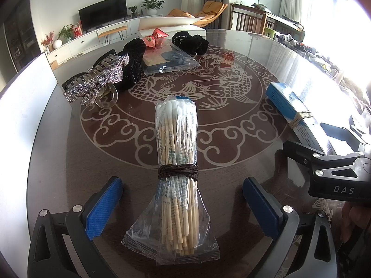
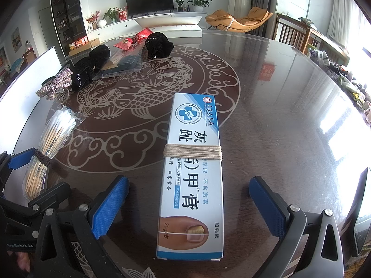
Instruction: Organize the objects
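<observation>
A bag of cotton swabs (image 1: 177,162), tied with a brown cord, lies on the dark round table (image 1: 231,139) between the spread blue pads of my open left gripper (image 1: 183,206); the pads do not touch it. A blue-and-white nail cream box (image 2: 192,173), wrapped with a beige cord, lies lengthwise between the blue pads of my open right gripper (image 2: 189,208), also untouched. The box (image 1: 292,111) and the right gripper's black body (image 1: 329,169) show at the right of the left wrist view. The swabs (image 2: 49,143) sit at the left of the right wrist view.
At the table's far left lie a rhinestone bow hair claw (image 1: 97,81), a black velvet scrunchie (image 1: 134,64), a clear packet with dark contents (image 1: 169,60), a red bow (image 1: 155,37) and a second black scrunchie (image 1: 190,41). A white panel (image 1: 20,120) borders the left edge.
</observation>
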Demonstrator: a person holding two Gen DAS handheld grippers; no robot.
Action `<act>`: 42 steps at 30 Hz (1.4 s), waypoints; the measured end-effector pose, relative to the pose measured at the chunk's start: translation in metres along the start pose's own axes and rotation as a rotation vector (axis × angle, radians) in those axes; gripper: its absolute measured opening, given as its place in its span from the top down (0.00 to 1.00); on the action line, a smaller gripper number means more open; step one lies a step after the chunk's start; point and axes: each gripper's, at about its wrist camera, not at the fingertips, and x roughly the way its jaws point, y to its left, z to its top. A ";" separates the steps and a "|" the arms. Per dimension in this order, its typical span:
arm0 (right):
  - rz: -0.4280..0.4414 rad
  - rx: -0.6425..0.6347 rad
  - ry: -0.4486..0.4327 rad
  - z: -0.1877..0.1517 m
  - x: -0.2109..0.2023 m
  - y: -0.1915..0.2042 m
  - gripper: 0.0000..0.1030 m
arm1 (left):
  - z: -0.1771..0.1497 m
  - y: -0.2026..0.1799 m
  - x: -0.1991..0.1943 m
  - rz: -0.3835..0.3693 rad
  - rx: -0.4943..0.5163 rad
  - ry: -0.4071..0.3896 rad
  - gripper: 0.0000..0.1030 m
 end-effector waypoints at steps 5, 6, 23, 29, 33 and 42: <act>0.000 0.000 0.000 0.000 0.000 0.000 0.00 | 0.000 0.000 0.000 0.000 0.000 0.000 0.00; 0.000 0.000 0.000 0.000 0.000 0.000 0.00 | 0.000 0.000 0.000 0.000 0.000 0.000 0.00; 0.011 0.002 -0.002 -0.001 -0.002 -0.001 0.00 | 0.006 0.004 0.001 -0.028 0.037 0.075 0.00; 0.067 -0.024 0.091 0.012 0.002 -0.004 0.00 | 0.015 0.002 0.001 -0.019 0.051 0.075 0.20; 0.042 -0.073 0.123 0.033 0.006 -0.004 0.56 | 0.022 0.002 0.000 -0.026 0.038 0.048 0.73; 0.204 -0.015 0.105 0.030 -0.040 0.008 0.57 | -0.003 0.029 -0.070 -0.165 -0.116 -0.068 0.73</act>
